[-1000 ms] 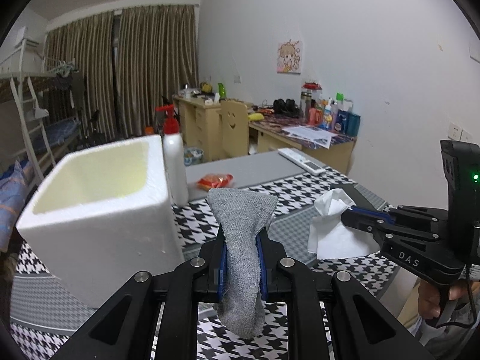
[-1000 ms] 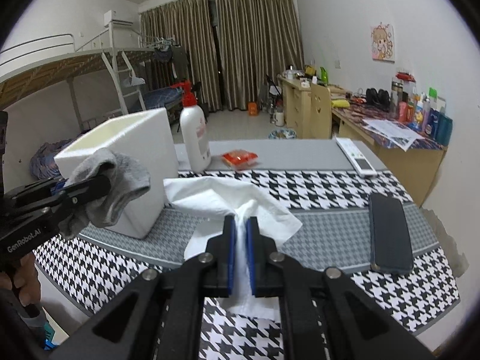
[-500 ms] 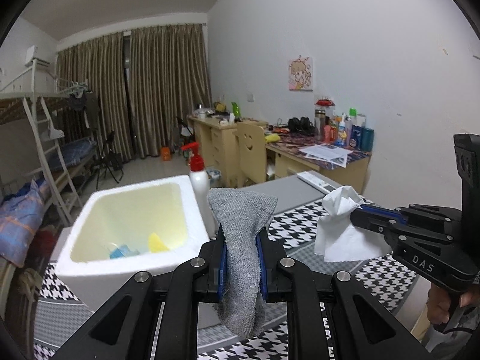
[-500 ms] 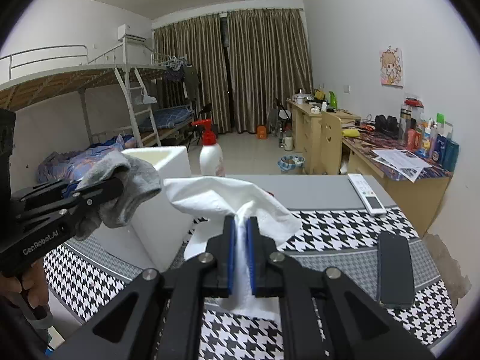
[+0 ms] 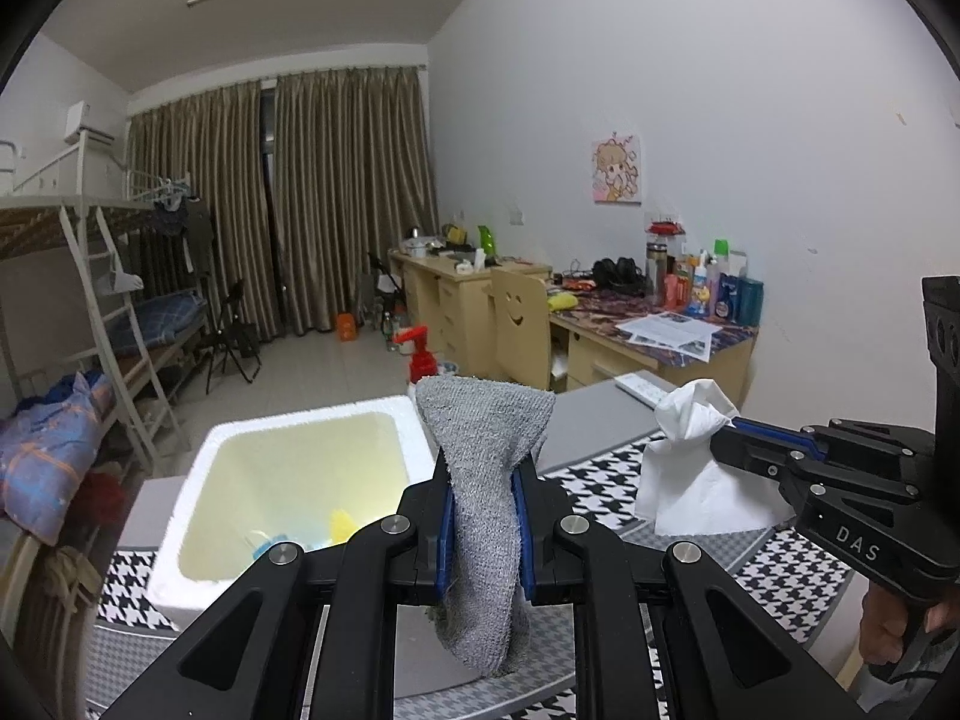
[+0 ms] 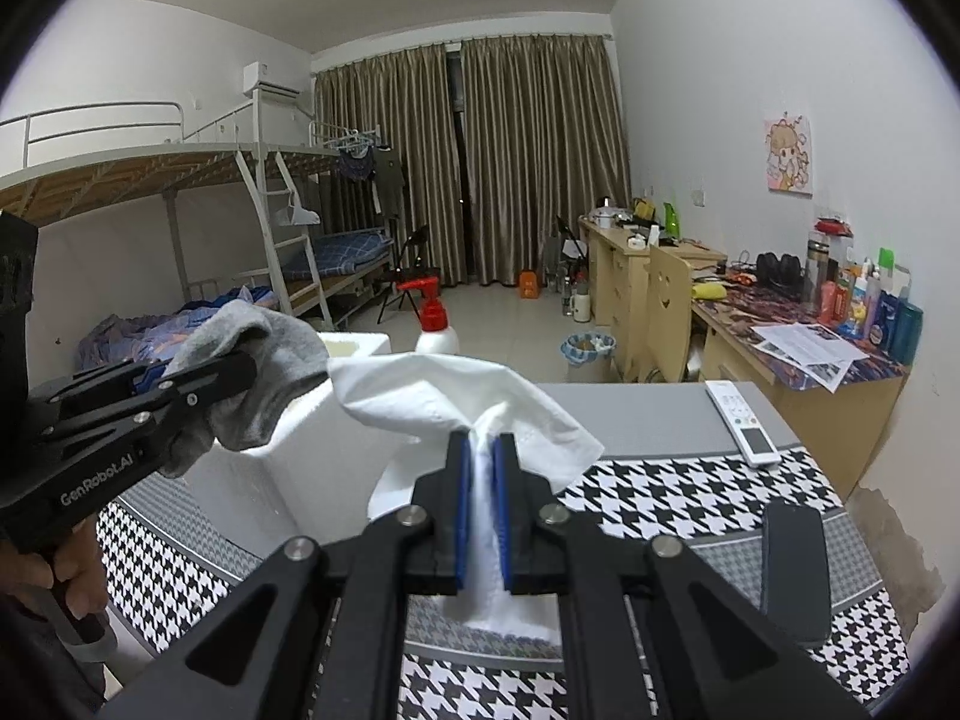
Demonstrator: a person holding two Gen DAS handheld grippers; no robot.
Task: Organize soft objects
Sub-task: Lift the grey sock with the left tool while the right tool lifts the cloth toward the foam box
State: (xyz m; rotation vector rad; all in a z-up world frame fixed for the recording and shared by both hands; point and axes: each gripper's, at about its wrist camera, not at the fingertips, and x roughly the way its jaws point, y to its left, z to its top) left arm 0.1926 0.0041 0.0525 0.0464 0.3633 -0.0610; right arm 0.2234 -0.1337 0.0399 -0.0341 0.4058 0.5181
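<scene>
The left gripper clamps a grey sock above the white foam box. The right gripper pinches a white tissue over the bench.

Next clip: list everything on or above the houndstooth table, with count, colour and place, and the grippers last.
Grey knitted sock: one, grey, clamped above the box.
White paper tissue: one, white, pinched above the table.
White foam box: one, white, table's left; small blue and yellow items inside.
Red-capped white pump bottle: one, behind the box.
White remote control: one, far right on grey mat.
Black phone: one, near right.
Left gripper: black, blue pads, shut.
Right gripper: black, blue pads, shut.
</scene>
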